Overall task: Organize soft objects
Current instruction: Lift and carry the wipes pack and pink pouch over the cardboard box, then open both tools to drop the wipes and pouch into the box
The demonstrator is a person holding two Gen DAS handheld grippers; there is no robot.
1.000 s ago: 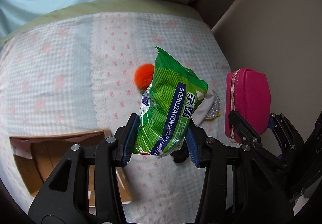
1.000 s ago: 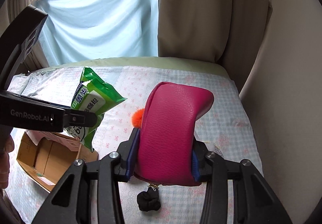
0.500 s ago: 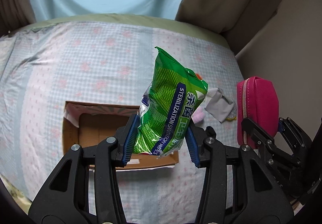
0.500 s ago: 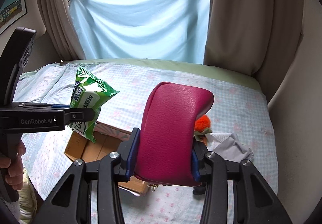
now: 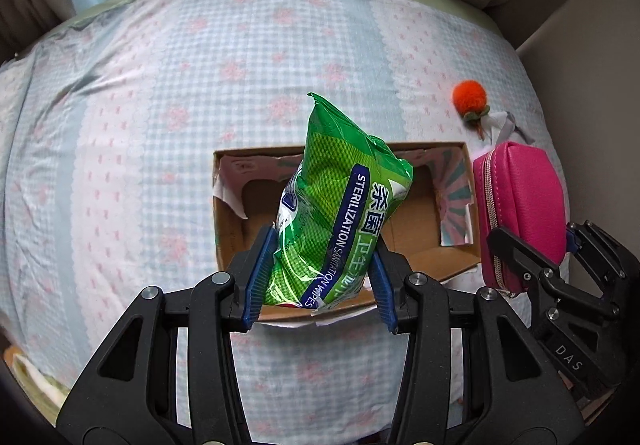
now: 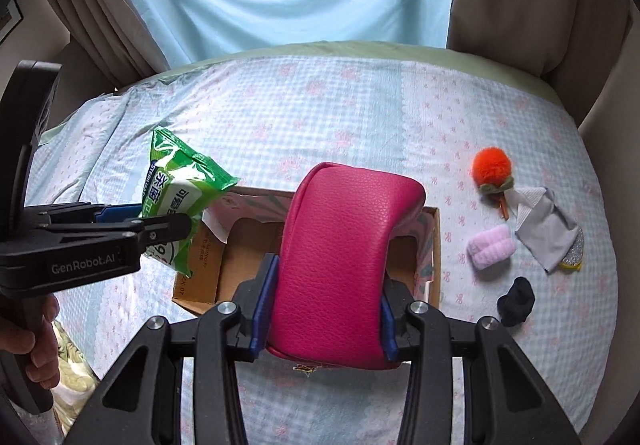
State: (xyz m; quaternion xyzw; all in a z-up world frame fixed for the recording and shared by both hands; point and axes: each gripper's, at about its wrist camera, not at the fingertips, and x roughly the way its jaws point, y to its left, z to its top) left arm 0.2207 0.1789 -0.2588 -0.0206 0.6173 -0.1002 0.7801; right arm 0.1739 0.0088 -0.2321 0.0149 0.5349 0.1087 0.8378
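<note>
Wipes packet (image 5: 340, 213), green, pinched at its lower end by the left gripper (image 5: 318, 279) above the open cardboard box (image 5: 460, 157); judged light, crinkly, slippery. Pink pouch (image 6: 344, 261), clamped across its middle by the right gripper (image 6: 324, 319); judged soft, padded, easily held.

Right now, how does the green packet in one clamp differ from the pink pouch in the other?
The green wipes packet is thin, crinkly printed plastic; the pink pouch is thick, grained, leather-like, with a zip. The packet is slimmer and sticks up at a tilt from the left gripper, while the bulkier pouch fills the right gripper. Both are squeezed between blue pads and held above the open cardboard box.
</note>
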